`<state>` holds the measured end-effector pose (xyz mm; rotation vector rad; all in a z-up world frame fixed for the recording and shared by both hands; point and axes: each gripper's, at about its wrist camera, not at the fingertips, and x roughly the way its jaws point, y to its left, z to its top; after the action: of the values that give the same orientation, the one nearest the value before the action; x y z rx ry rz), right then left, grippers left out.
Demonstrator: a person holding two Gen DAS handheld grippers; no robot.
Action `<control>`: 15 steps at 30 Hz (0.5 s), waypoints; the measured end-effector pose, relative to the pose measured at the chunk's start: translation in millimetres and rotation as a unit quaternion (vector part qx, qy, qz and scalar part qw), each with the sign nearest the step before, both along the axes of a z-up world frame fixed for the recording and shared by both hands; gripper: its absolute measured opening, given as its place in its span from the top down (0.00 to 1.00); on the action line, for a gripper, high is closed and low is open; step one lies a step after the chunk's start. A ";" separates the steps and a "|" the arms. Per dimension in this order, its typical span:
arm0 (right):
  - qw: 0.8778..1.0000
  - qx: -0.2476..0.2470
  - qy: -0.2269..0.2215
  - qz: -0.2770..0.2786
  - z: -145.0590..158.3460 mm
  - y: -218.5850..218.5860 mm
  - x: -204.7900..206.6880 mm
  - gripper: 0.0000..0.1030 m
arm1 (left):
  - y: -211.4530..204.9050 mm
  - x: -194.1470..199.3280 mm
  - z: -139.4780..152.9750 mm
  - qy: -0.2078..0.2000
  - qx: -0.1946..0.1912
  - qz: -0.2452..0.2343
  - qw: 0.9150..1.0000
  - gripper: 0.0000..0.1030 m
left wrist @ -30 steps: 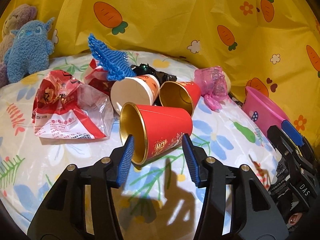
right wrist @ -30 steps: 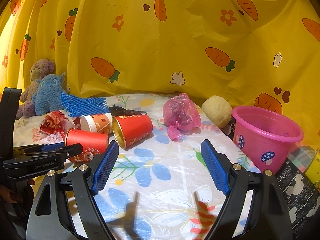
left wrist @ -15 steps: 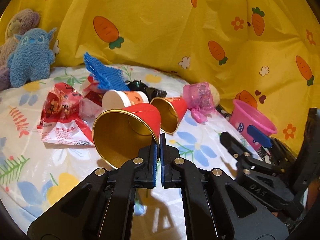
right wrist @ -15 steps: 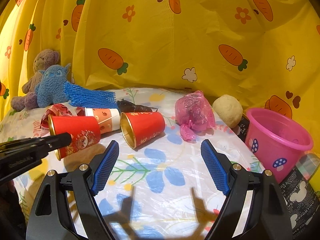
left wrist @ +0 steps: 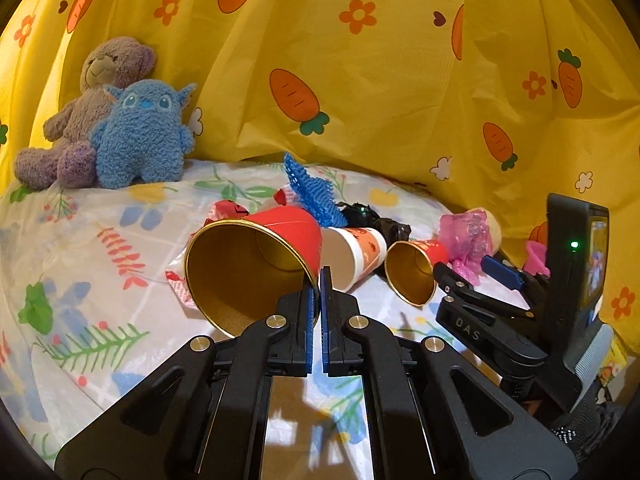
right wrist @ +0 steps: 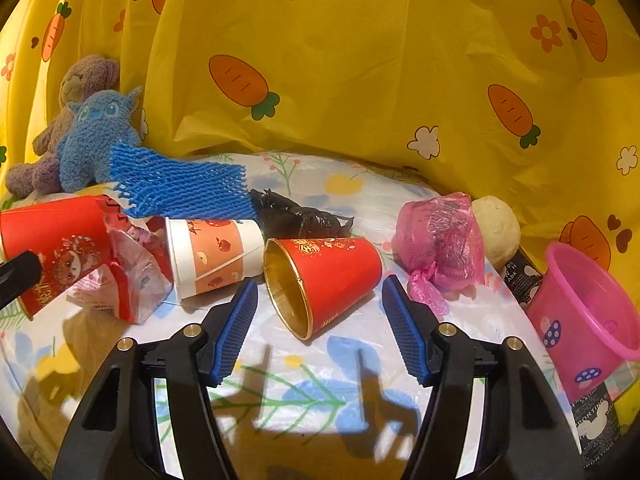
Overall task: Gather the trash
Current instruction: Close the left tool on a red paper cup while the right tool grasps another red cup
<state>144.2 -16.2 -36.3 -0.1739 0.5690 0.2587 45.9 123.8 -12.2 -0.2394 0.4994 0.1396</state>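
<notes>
My left gripper (left wrist: 320, 280) is shut on the rim of a red paper cup (left wrist: 256, 264) with a gold inside, held tilted above the flowered tablecloth. The same cup (right wrist: 52, 240) shows at the far left of the right wrist view. A second red cup (right wrist: 332, 276) lies on its side with its mouth toward me. My right gripper (right wrist: 319, 282) has a finger on each side of it. Its jaws are closing and the pads stand clear of the cup. A pink bucket (right wrist: 584, 312) stands at the right.
A white and orange cup (right wrist: 212, 252), a blue foam net (right wrist: 180, 188), a black bag (right wrist: 296, 212), a snack wrapper (right wrist: 132, 280) and a pink bag (right wrist: 440, 240) lie around the cups. Behind them are a beige ball (right wrist: 496, 228), two plush toys (right wrist: 92, 136) and a yellow curtain.
My left gripper shut on the red cup's rim and lifted it off the cloth. My right gripper moved in over the second red cup, and its jaws have narrowed.
</notes>
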 end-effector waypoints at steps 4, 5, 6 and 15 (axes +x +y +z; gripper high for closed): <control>1.000 -0.022 0.006 -0.013 -8.1 8.2 15.9 0.45 | 2.1 3.4 0.8 -0.004 0.010 0.007 1.000 0.98; 1.000 -0.026 0.007 -0.017 -9.7 9.5 18.9 0.47 | 2.2 4.3 1.0 -0.004 0.011 0.007 1.000 0.98; 0.999 -0.030 0.008 -0.020 -11.0 10.7 21.4 0.48 | 2.5 5.1 0.8 -0.005 0.011 0.007 1.000 0.98; 0.998 -0.040 0.035 -0.045 -24.1 8.0 40.0 0.81 | 5.9 11.9 -4.5 -0.001 0.008 0.007 1.000 0.98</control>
<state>184.2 -8.2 -60.4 -0.2174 0.6554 0.1542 57.9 129.8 -16.7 -0.2262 0.4949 0.1563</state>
